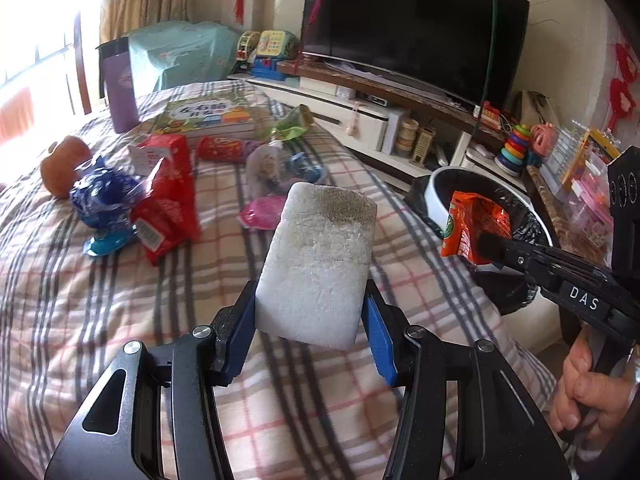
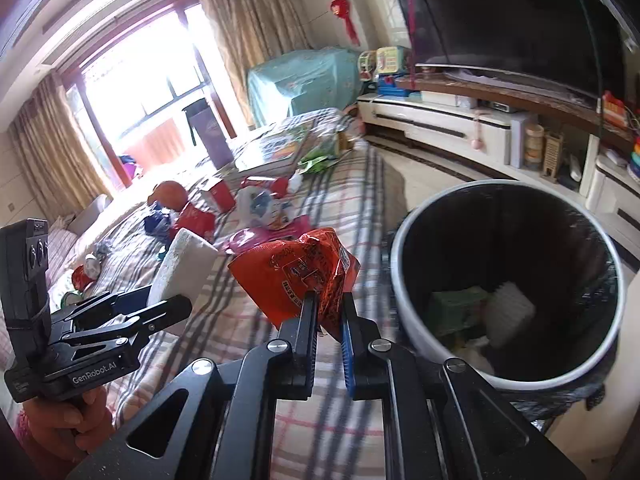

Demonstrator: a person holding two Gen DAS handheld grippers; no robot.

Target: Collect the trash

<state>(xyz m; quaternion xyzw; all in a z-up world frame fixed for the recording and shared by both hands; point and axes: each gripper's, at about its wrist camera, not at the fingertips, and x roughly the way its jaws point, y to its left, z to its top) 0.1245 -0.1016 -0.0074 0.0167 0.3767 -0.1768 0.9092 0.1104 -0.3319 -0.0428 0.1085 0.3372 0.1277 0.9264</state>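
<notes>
Daylight flooded through the tall red-framed window (image 2: 132, 92), blowing out its panes; fisheye edges bent and darkened, and the white-rimmed black-lined bin (image 2: 404, 264) looked motion-blurred.

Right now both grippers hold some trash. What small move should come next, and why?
Probably carry the right gripper sideways until the orange wrapper is over the open bin, then release. The wrapper hangs over the bed, just short of the rim; the left gripper holds a white foam block farther away.

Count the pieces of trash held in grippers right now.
2. A white foam block is clamped in the left gripper; an orange snack wrapper is pinched in the right gripper, beside the trash bin.
</notes>
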